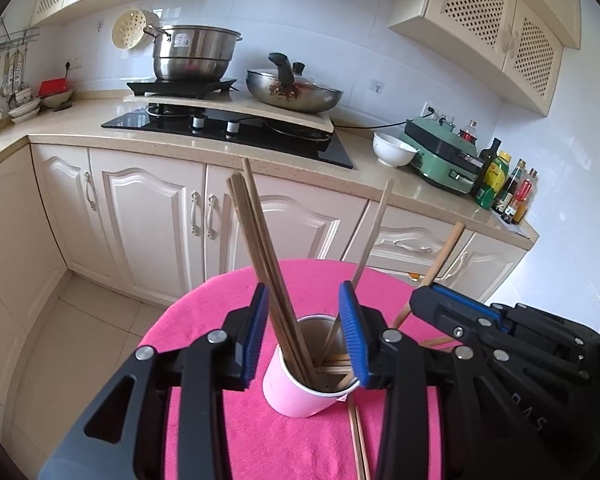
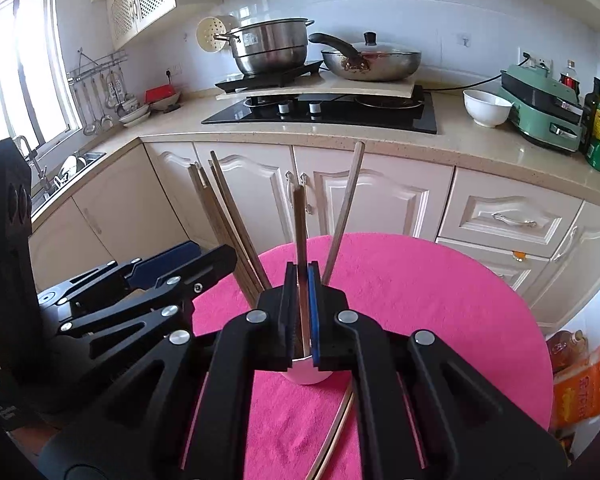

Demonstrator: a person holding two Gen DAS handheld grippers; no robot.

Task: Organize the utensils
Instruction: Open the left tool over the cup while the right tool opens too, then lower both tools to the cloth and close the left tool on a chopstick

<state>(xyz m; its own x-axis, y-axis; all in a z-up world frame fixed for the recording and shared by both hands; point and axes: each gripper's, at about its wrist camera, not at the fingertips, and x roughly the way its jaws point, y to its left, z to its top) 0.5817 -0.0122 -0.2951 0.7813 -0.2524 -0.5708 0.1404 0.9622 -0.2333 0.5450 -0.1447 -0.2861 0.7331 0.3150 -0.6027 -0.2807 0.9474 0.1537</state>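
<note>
A cup (image 1: 300,376) stands on the table (image 1: 228,432), between the spread jaws of the left gripper (image 1: 306,334). A bundle of chopsticks (image 1: 260,248) leans left in the cup; a single one (image 1: 374,232) leans right. Loose chopsticks (image 1: 358,444) lie on the table just right of the cup, running toward the near edge. The right gripper (image 2: 300,312), right of the cup, clamps a chopstick (image 2: 299,224) upright over it. Behind the table runs a counter (image 2: 480,148).

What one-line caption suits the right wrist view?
Right tongs shut on a chopstick above the pink cup, other chopsticks already inside.
</note>
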